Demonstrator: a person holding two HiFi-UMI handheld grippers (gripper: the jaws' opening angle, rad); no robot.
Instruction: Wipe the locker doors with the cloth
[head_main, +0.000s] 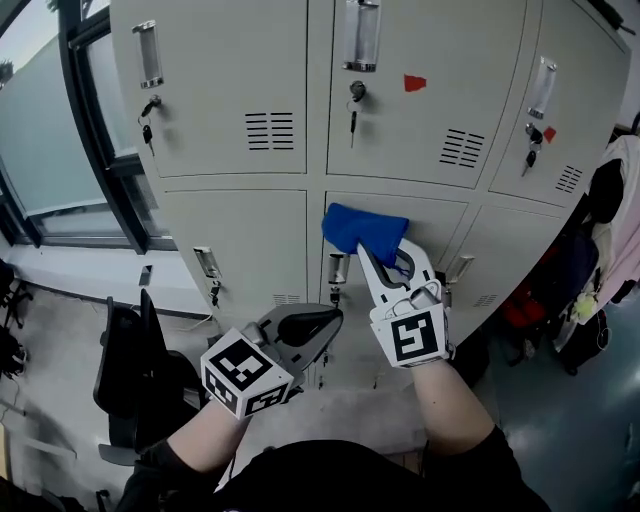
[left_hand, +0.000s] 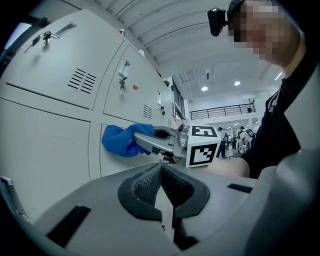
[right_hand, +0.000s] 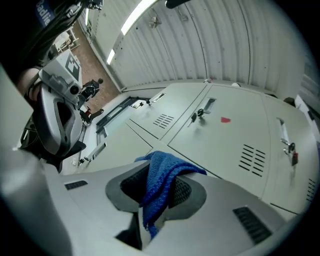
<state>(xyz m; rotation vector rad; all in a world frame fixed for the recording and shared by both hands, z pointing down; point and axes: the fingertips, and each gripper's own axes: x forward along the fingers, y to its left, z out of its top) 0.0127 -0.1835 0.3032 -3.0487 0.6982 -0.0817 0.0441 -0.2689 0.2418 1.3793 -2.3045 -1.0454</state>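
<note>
blue cloth (head_main: 362, 226) clamped in the right gripper (head_main: 373, 251) touches a locker door (head_main: 436, 224) while the left gripper (head_main: 325, 325) sits closed, empty

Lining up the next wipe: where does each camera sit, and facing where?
Head view: on the head, steeply down at locker doors; forearms, left gripper, right gripper show.
Left gripper view: along its shut jaws toward the right gripper; torso at right.
Right gripper view: along jaws shut on blue cloth, toward locker doors.
All share the cloth.

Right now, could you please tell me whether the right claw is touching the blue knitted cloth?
Touching. The right gripper view shows the blue knitted cloth pinched in the right claw, whose jaws close on it, with folds draped over them.
</note>
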